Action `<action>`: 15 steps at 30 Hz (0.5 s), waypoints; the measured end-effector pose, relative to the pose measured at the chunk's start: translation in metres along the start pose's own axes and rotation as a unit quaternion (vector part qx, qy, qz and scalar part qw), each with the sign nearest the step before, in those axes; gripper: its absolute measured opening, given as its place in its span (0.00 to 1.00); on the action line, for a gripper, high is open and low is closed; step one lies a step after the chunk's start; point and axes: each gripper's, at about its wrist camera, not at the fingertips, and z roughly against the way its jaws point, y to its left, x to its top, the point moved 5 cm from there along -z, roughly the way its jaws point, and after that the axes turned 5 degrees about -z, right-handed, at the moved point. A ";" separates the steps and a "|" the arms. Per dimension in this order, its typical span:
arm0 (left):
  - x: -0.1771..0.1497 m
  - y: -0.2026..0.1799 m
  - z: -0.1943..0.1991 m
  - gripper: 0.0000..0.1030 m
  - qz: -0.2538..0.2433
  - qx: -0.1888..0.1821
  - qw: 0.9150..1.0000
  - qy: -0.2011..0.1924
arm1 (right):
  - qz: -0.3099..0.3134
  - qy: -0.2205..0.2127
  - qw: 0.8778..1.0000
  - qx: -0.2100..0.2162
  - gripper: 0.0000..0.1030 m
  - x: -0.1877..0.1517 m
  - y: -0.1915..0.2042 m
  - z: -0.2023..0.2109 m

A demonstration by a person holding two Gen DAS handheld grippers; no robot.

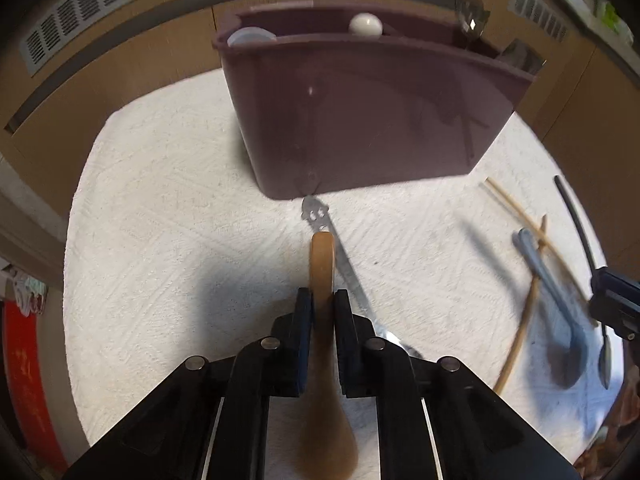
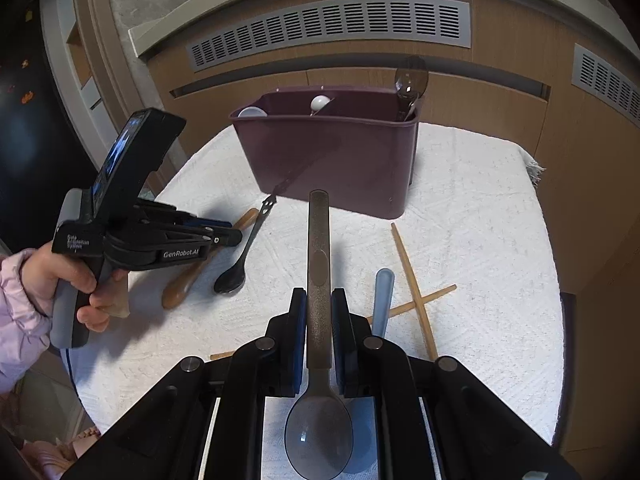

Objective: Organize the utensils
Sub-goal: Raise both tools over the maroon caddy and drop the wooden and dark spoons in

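Observation:
My left gripper (image 1: 322, 308) is shut on a brown wooden spoon (image 1: 321, 258); its handle points at the maroon caddy (image 1: 360, 120) and its bowl hangs blurred beneath the jaws. The right wrist view shows that gripper (image 2: 224, 237) in a hand (image 2: 76, 280), with the wooden spoon (image 2: 178, 290) under it. My right gripper (image 2: 319, 308) is shut on a dark translucent spoon (image 2: 319, 240), handle forward, bowl toward the camera. A metal spoon (image 2: 236, 268) with a cut-out handle end lies in front of the caddy (image 2: 332, 160).
A light blue spoon (image 2: 383, 296) and crossed wooden chopsticks (image 2: 416, 296) lie on the white cloth (image 2: 480, 220) at the right. The caddy holds white spoons (image 2: 320, 102) at the left and a dark spoon (image 2: 410, 80) standing at the right. Wooden panelling with vents (image 2: 328, 24) runs behind.

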 end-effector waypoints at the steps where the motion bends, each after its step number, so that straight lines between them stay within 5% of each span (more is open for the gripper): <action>1: 0.000 -0.001 0.011 0.11 0.010 -0.003 1.000 -0.027 | -0.006 -0.006 1.000 0.001 0.10 0.000 -0.001 0.002; 5: 0.005 -0.004 0.081 0.11 0.044 -0.016 0.986 -0.157 | -0.029 -0.033 0.999 0.009 0.10 0.007 -0.007 0.019; 9: 0.037 -0.005 0.155 0.11 0.044 -0.031 0.961 -0.273 | -0.031 -0.095 0.995 0.017 0.10 0.044 -0.003 0.051; 15: 0.107 0.013 0.218 0.11 0.039 -0.047 0.924 -0.377 | -0.018 -0.214 0.976 0.035 0.10 0.136 0.013 0.102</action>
